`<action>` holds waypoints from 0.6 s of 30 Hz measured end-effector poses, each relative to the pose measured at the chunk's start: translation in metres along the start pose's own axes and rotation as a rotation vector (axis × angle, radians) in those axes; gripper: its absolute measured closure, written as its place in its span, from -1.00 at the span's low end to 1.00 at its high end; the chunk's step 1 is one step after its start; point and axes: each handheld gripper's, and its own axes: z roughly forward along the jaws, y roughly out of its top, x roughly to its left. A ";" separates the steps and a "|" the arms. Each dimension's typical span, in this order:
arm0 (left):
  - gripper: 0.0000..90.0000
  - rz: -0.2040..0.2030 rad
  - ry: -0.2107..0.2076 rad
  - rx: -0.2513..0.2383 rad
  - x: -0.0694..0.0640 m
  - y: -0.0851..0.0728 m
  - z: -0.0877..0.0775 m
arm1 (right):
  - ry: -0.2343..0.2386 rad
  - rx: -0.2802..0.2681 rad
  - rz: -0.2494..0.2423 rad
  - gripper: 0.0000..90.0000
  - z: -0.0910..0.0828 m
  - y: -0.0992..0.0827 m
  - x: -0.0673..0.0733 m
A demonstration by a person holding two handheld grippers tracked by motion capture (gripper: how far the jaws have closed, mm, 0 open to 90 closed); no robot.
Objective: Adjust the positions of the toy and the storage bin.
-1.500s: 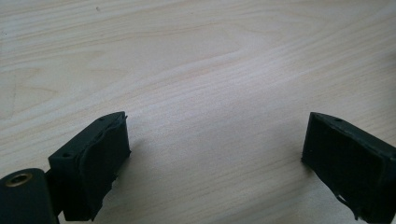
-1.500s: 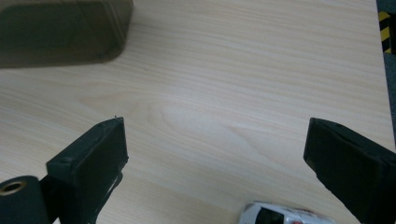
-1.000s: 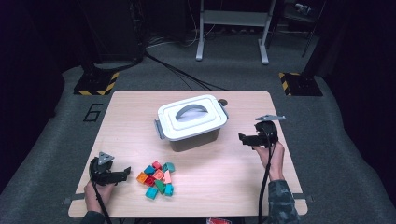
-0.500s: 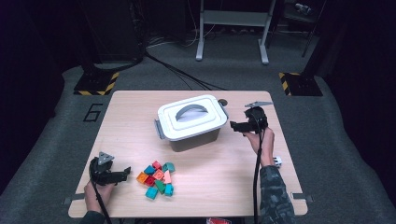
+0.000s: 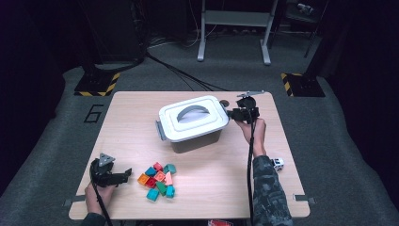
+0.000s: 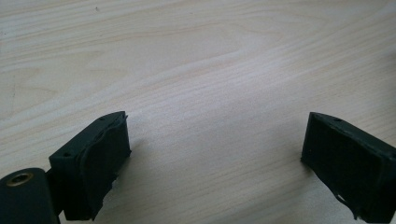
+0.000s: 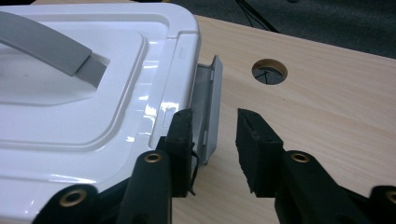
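- Between the right hand-held gripper (image 7: 215, 140) jaws: grey latch (image 7: 208, 109) of the white lidded box (image 5: 190, 122); jaws just been closing, narrow gap, right pad not touching
- Left hand-held gripper (image 5: 123, 175): jaws wide apart over bare surface (image 6: 210, 70); coloured blocks (image 5: 157, 180) just beside

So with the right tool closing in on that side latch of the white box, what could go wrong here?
1. The right tool has just been closing around the grey latch, yet one pad seems to sit against the lid edge; it may pinch the lid rather than the latch.
2. Nothing braces the box: the left tool sits open by the blocks, so pulling the latch could drag or tip it.
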 end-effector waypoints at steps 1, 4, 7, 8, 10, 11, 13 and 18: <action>-0.83 0.000 0.000 0.000 0.000 0.000 0.000 | 0.000 0.000 0.000 0.52 0.000 0.000 0.000; -0.83 -0.001 0.000 0.001 0.000 0.000 0.000 | 0.034 0.007 0.035 0.60 0.005 0.004 -0.002; -0.83 -0.002 0.000 0.001 0.000 0.000 0.000 | 0.037 0.010 0.032 0.63 0.007 0.004 -0.003; -0.83 -0.001 0.000 0.000 0.000 0.000 0.000 | 0.035 0.014 0.029 0.66 0.009 0.004 -0.002; -0.83 -0.001 0.000 -0.001 0.000 0.000 0.000 | 0.043 0.030 0.047 0.70 0.013 0.003 -0.004; -0.83 -0.001 0.000 -0.001 0.000 0.000 0.000 | 0.043 0.030 0.047 0.70 0.013 0.003 -0.004; -0.83 -0.001 0.000 -0.001 0.000 0.000 0.000 | 0.042 0.044 0.057 0.77 0.016 0.002 -0.004; -0.83 -0.001 0.000 -0.001 0.000 0.000 0.000 | 0.028 0.049 0.052 0.87 0.019 0.000 -0.005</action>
